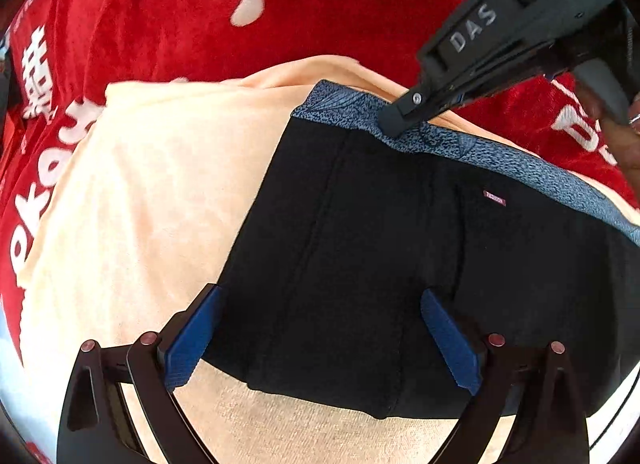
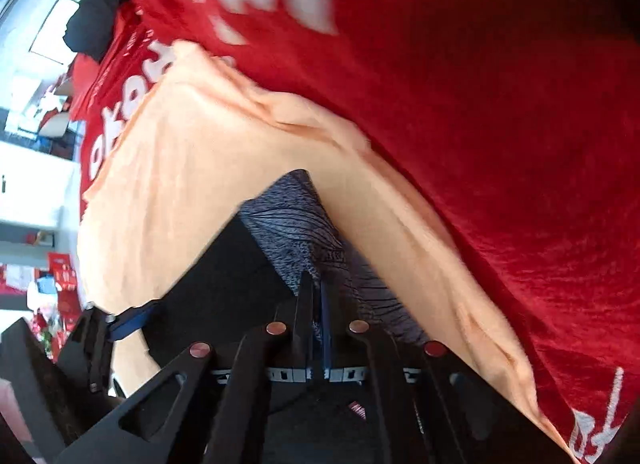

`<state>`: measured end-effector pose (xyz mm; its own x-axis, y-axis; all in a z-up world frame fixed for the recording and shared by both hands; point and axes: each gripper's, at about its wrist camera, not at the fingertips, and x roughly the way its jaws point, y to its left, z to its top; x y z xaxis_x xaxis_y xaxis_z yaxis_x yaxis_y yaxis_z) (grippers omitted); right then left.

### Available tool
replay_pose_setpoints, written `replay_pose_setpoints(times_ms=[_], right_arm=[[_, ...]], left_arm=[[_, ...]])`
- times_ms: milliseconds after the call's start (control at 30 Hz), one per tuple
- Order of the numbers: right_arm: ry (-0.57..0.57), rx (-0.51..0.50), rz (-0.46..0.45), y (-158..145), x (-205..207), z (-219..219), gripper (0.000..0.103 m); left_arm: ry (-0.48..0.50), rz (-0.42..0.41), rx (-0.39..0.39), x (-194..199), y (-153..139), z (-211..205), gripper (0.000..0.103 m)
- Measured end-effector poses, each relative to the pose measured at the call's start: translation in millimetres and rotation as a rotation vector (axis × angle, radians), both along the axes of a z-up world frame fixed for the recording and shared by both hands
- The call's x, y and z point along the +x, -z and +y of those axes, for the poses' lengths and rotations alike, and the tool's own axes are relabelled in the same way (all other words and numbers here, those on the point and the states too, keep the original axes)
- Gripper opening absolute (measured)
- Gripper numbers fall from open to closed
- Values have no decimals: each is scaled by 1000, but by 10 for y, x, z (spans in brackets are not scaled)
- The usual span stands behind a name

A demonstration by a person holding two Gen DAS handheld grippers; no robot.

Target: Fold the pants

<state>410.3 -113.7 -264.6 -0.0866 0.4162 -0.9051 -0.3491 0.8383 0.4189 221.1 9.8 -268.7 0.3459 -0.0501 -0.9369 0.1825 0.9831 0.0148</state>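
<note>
One red blanket (image 1: 328, 24) covers the whole background; it is fleecy and carries big white printed characters. On top of it lies one peach towel (image 1: 160, 200), soft, with a short pile and a few shallow folds. The pants (image 1: 360, 264) lie flat on this towel, near its middle: one black garment of smooth matt cloth, roughly rectangular, with long stitched seams. Along the far edge of the pants runs one waistband (image 1: 500, 156), speckled blue-grey with thin dark lines. Just below the waistband, on the black cloth, sits one small pink label (image 1: 494, 198).

There are two grippers, both of black plastic with blue ribbed pads. The left gripper (image 1: 320, 338) stands over the near edge of the pants with its two fingers wide apart, and it holds nothing; the black cloth shows between them. The right gripper (image 2: 316, 296) is at the waistband, about half way along it, with its two fingers pressed together. The speckled fabric seems to be pinched between the pads, though the right wrist view is blurred there. One hand (image 1: 624, 132) shows at the edge behind the right gripper, with a ring on one finger.
</note>
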Motion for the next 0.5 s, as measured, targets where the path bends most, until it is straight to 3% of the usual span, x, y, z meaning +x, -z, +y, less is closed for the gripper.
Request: replay_pose_setpoints(times_ms=[100,200,267,333,400,433,500], right_arm=[[38,30,-5,-26,121,95,4],[52,-53,-5,177,180,190,9],[87,-64,-46,83,116,130,10],[131,-98,-80,-95,-7,-33,20],[188,-119,-119,-304,-209,-311,50],[239,-135,-134,-414,-361,-525,59],[328,-175,-127,-532,-659,-925,64]], left_arm=[[-19,-7,2,12,0,98,99],[1,-2,11,48,-19,119,99],[22,-10,46,45,-86,76,99],[28,-9,56,46,-138,53,99],[23,5,41,52,-194,42,99],[19,11,33,53,-221,31,99],[22,28,25,53,-266,-35,99]])
